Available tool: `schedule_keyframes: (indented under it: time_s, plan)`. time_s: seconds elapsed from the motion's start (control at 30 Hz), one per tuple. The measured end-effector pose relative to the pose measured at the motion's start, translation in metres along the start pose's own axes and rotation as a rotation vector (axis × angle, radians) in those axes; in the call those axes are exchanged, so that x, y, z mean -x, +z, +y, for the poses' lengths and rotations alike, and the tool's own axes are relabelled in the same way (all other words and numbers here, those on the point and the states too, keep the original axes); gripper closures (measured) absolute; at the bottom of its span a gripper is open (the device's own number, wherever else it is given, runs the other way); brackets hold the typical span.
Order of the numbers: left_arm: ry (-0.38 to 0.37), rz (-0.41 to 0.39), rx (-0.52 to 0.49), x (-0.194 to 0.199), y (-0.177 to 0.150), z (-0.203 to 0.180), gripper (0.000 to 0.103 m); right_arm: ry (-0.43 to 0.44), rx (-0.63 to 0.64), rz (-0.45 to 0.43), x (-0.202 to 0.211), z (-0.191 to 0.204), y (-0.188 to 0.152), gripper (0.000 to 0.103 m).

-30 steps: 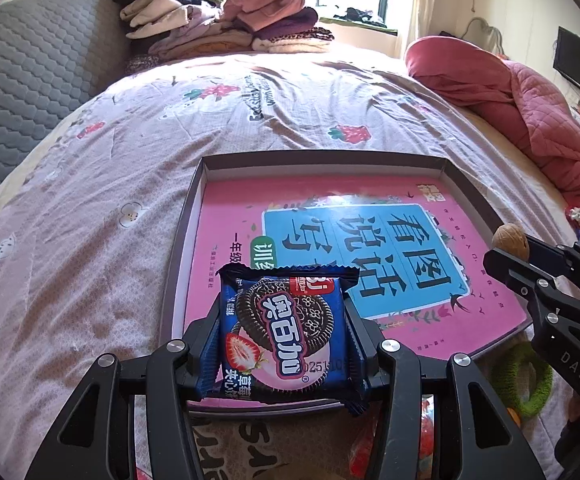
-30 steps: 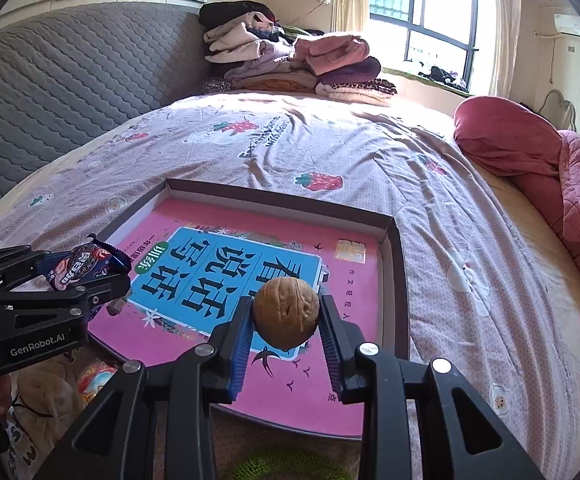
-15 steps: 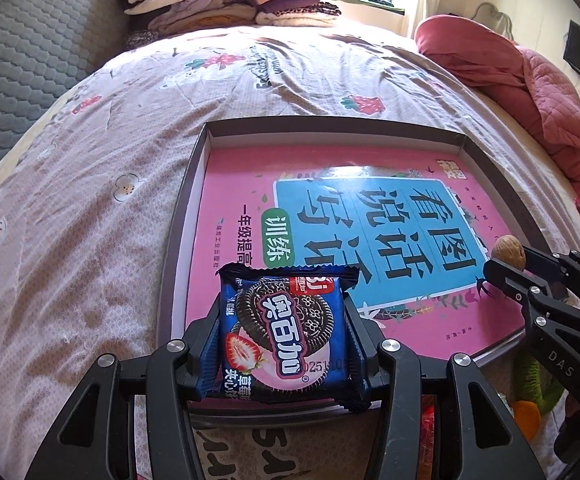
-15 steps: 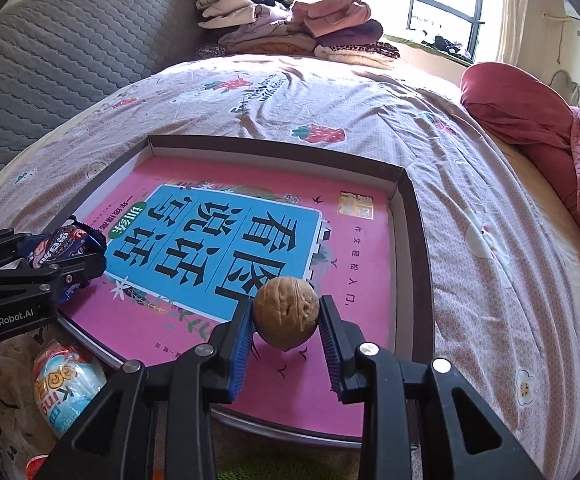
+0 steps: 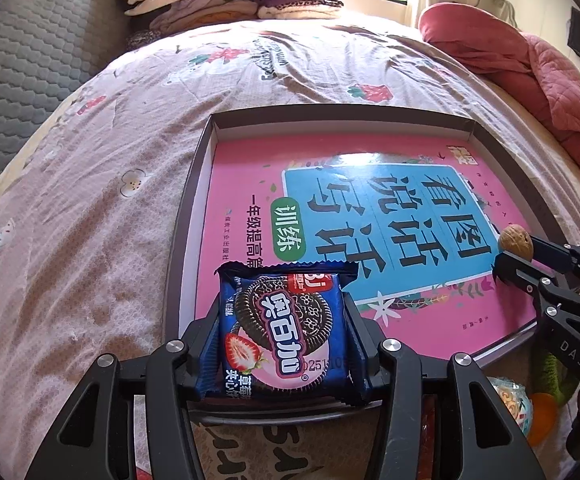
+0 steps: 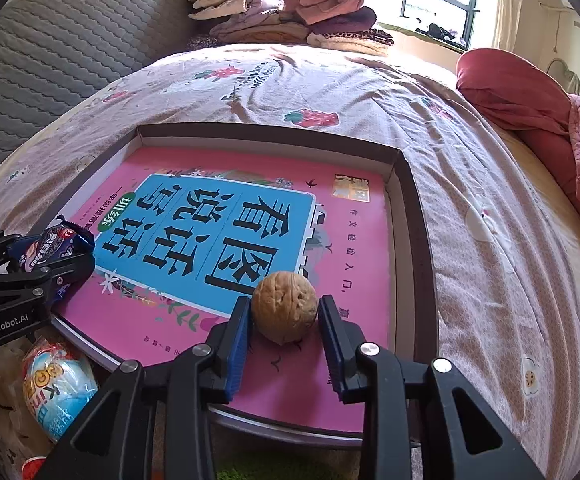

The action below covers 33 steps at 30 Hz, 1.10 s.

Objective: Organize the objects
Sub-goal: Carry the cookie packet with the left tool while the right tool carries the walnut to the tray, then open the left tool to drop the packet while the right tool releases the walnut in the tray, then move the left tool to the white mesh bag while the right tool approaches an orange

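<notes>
The biscuit pack (image 5: pixel 285 330) is glossy plastic film, crinkled at its sealed edges. The walnut (image 6: pixel 283 307) has a matt, pitted, rough shell. The book (image 6: pixel 249 216) cover is smooth, shiny paper; the tray (image 6: pixel 414 216) looks like matt cardboard. The bed (image 5: pixel 89 200) sheet is soft printed cloth. Each tool is matt black plastic with bright metal screws.

My left gripper (image 6: pixel 55 268) reads "GenRobot.AI", my right gripper (image 5: pixel 508 258) "DAS". The cookie packet (image 5: pixel 283 330) says 奥百加 and 草莓. The pink workbook (image 6: pixel 249 240) beyond it reads 看图说话写话, 训练, 一年级提高篇
</notes>
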<state>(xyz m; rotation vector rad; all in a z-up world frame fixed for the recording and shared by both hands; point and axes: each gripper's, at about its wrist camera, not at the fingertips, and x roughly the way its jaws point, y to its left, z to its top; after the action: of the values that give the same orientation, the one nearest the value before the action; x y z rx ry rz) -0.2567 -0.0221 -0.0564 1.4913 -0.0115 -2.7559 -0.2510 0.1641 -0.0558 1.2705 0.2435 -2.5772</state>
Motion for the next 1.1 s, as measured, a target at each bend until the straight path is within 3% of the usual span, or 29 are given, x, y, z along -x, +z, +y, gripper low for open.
schedule_keyframes:
  time_s: [0.1, 0.73, 1.1]
  plan:
    - [0.005, -0.005, -0.007, 0.002, -0.001, -0.001, 0.047, -0.008, 0.004, -0.007, 0.001, 0.001, 0.000, 0.057]
    - [0.020, -0.161, -0.003, 0.064, 0.001, 0.000, 0.037, -0.016, 0.018, -0.140, 0.056, 0.007, 0.007, 0.054]
    - [-0.029, -0.234, -0.004, 0.113, -0.013, -0.010, 0.028, 0.011, 0.021, -0.239, 0.107, 0.019, -0.002, 0.051]
